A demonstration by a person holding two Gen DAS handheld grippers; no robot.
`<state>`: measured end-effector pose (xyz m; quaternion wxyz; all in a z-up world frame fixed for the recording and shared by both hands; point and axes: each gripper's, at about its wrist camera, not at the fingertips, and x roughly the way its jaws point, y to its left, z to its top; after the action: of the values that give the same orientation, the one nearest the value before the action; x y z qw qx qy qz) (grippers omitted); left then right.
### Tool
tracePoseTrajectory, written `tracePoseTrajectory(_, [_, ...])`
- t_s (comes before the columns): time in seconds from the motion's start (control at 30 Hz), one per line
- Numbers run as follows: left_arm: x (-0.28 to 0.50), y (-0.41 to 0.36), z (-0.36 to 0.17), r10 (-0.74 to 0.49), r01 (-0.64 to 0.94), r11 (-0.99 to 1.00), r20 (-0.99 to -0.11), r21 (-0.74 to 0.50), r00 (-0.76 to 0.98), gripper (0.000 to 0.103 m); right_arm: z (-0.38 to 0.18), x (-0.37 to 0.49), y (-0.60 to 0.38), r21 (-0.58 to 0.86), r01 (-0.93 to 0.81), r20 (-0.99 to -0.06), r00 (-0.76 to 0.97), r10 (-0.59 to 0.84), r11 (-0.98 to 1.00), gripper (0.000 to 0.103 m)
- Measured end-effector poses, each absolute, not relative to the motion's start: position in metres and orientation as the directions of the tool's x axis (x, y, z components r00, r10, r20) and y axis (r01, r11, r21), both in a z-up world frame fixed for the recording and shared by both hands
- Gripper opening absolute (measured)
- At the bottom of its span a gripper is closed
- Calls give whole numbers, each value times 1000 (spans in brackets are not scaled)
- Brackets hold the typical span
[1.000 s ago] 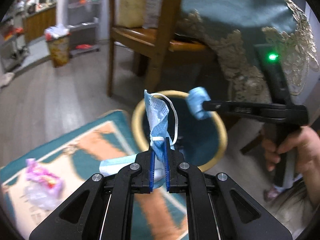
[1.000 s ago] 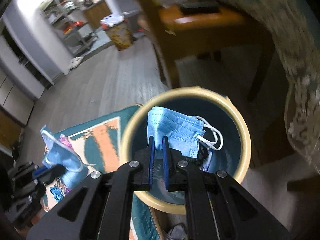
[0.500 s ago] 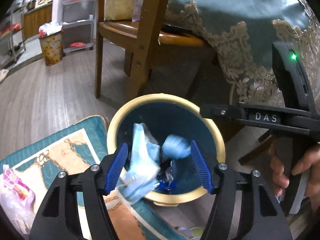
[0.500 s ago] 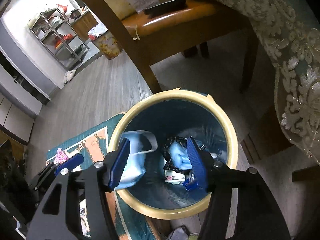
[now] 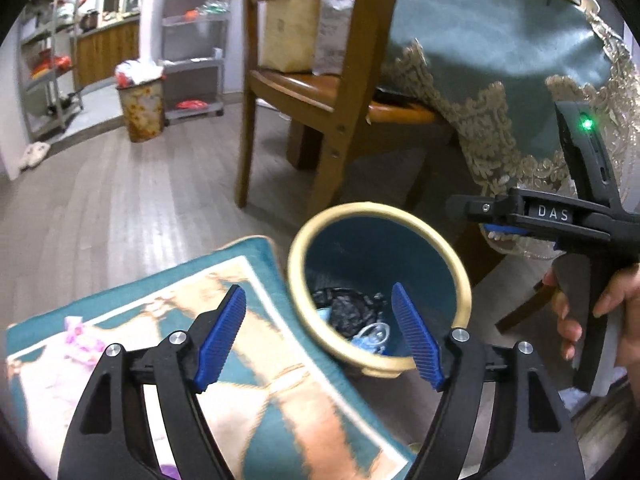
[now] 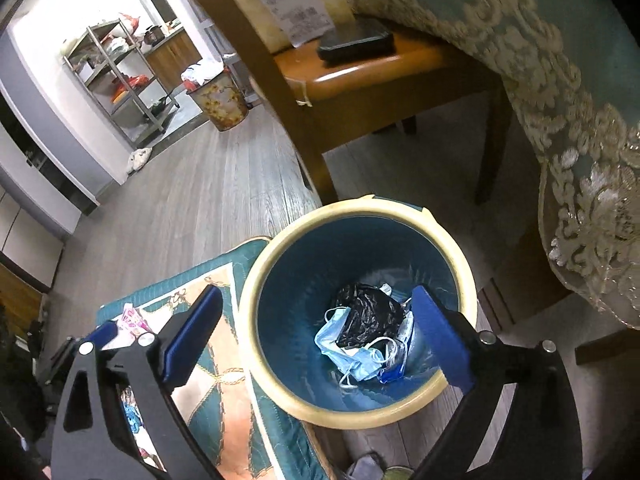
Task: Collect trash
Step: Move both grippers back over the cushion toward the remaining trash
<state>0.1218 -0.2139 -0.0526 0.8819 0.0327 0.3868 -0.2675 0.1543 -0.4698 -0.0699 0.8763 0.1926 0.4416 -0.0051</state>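
A round bin with a cream rim point(image 6: 456, 256) and blue inside stands on the floor; it also shows in the left wrist view point(image 5: 298, 280). Blue face masks point(image 6: 356, 354) lie at its bottom beside a black crumpled bag point(image 6: 366, 314). My right gripper point(image 6: 320, 334) is open and empty above the bin. My left gripper point(image 5: 320, 336) is open and empty, above the bin's left edge and the rug. A pink wrapper point(image 5: 82, 340) lies on the rug to the left; it also shows in the right wrist view point(image 6: 134, 320).
A teal and orange patterned rug point(image 5: 256, 412) lies left of the bin. A wooden chair point(image 5: 320, 92) stands behind the bin, beside a table with a teal lace-edged cloth point(image 5: 500, 60). A second, flowered bin point(image 5: 142, 106) and metal shelves stand far back.
Both grippers were shut on blue masks above the bin, then opened. The masks dropped into the bin. Both grippers have since pulled back a little.
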Motion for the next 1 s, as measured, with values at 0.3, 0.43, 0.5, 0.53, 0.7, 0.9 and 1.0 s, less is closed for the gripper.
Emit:
tracePoseTrajectory(0.3, [86,-117,-32,-322,380,922,-696,-76,642,81,-59,148,-408,274,100,-791,589,165,957,97])
tracePoseTrajectory(0.43, [71,-68,-30,-248,295,954,-702,-57,668,81,-61,143,-362,256,34,-799,569,192,966,97])
tracePoseTrajectory(0.5, [63,-42,-29,-208,245,968,-703,-49,680,81,-62,138,-339,245,1,-803,560,202,969,97])
tracePoseTrajectory(0.53, [59,-31,-29,-192,226,973,-705,-45,683,81,-63,137,-330,238,-14,-806,556,205,971,97])
tracePoseTrajectory(0.7, [39,14,-38,-108,148,989,-726,-9,679,81,-74,125,-278,196,-94,-824,524,216,976,97])
tracePoseTrajectory(0.9, [27,53,-64,-39,95,995,-776,27,629,81,-97,115,-236,234,-103,-849,462,255,967,97])
tracePoseTrajectory(1.0, [25,69,-79,-32,80,997,-804,19,593,81,-101,116,-219,223,-126,-847,466,256,967,97])
